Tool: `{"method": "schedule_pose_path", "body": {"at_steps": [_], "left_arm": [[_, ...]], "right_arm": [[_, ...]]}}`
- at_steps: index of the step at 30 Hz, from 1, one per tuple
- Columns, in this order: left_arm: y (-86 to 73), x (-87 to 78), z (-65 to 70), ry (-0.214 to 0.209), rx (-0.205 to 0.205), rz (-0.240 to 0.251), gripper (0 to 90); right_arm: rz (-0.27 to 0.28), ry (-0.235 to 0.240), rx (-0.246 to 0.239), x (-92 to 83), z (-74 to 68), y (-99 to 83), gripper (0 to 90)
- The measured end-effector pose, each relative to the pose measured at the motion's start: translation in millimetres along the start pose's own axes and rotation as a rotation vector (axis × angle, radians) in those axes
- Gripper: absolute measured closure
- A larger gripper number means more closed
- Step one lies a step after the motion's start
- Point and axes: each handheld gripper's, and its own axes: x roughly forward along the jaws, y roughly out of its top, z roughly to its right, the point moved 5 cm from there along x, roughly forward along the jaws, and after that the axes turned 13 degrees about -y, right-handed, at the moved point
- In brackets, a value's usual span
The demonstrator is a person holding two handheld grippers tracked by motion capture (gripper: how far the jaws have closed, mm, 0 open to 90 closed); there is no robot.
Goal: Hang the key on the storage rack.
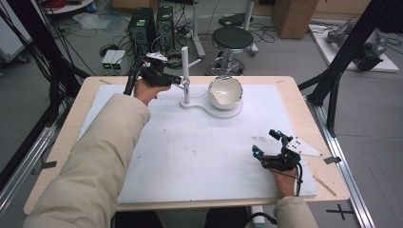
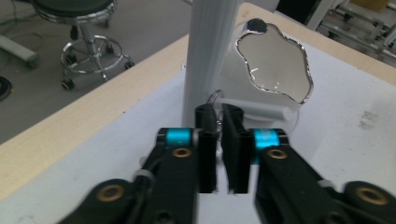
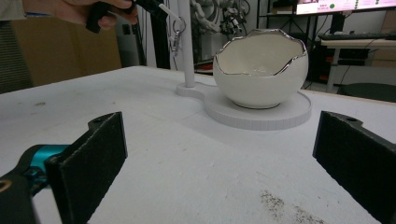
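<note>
At the far left of the desk (image 1: pixel 66 118), the left gripper (image 1: pixel 177 80) is at the white stand (image 1: pixel 185 71), its jaws nearly together around a small metal clasp (image 3: pixel 176 33) that hangs by the stand's short peg (image 2: pixel 261 108); whether the pads press on it cannot be told. The step looks like hanging or unhooking that piece, so the next move calls for a fine, steady hand. To the right, the eggshell-shaped bowl (image 1: pixel 225 92) on the stand's round base looks empty. The right gripper (image 1: pixel 270 143) rests released near the desk's front.
</note>
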Motion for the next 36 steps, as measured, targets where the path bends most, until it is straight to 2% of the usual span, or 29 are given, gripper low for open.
{"method": "schedule_pose_path", "body": {"at_steps": [1,5,6,8,12,15,18,20,24,32,36], "left_arm": [[-1.0,-1.5,-1.4,0.004,-0.001,0.007,67.7],[-3.3,-15.5,-6.9,0.074,-0.04,0.073,49.4],[-3.7,-19.8,-7.1,0.083,-0.036,0.084,42.8],[-4.9,-28.9,-4.3,0.047,-0.027,0.112,38.4],[-10.7,-54.4,11.3,0.009,0.062,0.128,26.4],[-17.5,-74.2,24.3,0.013,0.107,0.147,10.0],[-28.0,-97.8,39.2,0.031,0.188,0.158,3.2],[-34.1,-108.5,45.7,0.024,0.205,0.174,1.7],[-49.7,-124.9,57.5,0.039,0.242,0.161,1.7],[-81.6,-146.9,80.6,0.034,0.292,0.246,1.7],[-103.4,-156.5,84.3,0.043,0.29,0.259,1.7]], "right_arm": [[0.0,0.0,-0.001,0.0,0.2,0.0,1.9],[0.001,-0.001,0.001,0.1,0.2,0.0,1.9],[0.0,-0.001,-0.001,0.1,0.1,0.0,2.0],[-0.002,-0.002,-0.001,0.0,-0.3,-0.2,2.0],[0.0,0.0,-0.011,0.2,-0.7,-0.2,1.9],[-0.002,-0.003,-0.001,0.1,-0.3,-0.2,1.9],[-0.006,-0.003,0.001,0.3,-0.5,-0.3,2.0],[-0.005,0.0,-0.005,1.0,-0.1,-0.2,2.0],[-0.005,0.0,-0.006,1.1,-0.2,-0.1,1.9],[-0.007,0.0,-0.01,0.9,-0.6,-0.1,1.9],[-0.009,-0.003,-0.016,1.0,-1.2,-0.4,2.0]]}}
